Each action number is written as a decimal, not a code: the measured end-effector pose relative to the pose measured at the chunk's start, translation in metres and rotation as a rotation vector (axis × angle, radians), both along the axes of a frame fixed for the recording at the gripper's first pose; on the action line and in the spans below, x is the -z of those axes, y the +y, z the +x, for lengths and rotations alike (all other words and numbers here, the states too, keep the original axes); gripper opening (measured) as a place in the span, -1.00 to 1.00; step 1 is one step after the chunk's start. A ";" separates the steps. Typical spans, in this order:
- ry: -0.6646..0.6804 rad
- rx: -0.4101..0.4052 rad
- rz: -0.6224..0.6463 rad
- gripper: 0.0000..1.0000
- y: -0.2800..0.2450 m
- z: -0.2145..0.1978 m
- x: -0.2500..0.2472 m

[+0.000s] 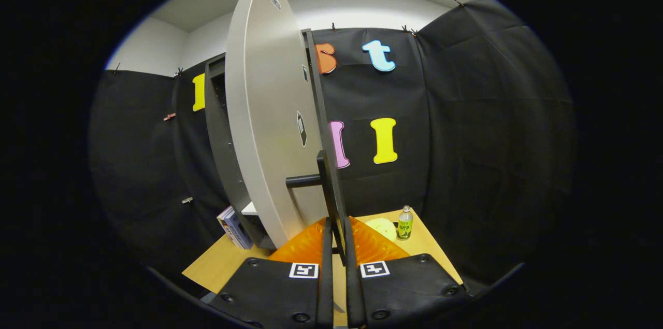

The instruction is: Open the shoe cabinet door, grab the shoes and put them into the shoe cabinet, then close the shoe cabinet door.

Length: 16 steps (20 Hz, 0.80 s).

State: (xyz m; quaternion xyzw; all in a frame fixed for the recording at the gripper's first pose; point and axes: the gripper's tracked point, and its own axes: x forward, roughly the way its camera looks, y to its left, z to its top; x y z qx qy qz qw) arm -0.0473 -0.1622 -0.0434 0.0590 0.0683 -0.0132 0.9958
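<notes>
Now gripper fingers pinching thin edge of swung-open cabinet door, near black handle bar; drink bottle standing on wooden table beyond.

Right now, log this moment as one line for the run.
phase: opening door | gripper: shut on door edge | cabinet door: swung open | bottle: upright on table

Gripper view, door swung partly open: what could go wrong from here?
1. The gripper looks closed on the thin dark edge of the grey cabinet door; on so narrow a hold it may slip as the door swings.
2. The small green-labelled plastic bottle stands upright on the wooden table beyond the fingers; a wide sweep could topple it.
</notes>
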 end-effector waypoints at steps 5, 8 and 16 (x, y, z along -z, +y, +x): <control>-0.054 0.019 -0.025 -0.70 -0.008 -0.019 -0.019; -0.119 -0.001 -0.065 -0.70 0.014 -0.044 -0.039; -0.096 -0.236 -0.050 -0.70 0.119 -0.046 -0.016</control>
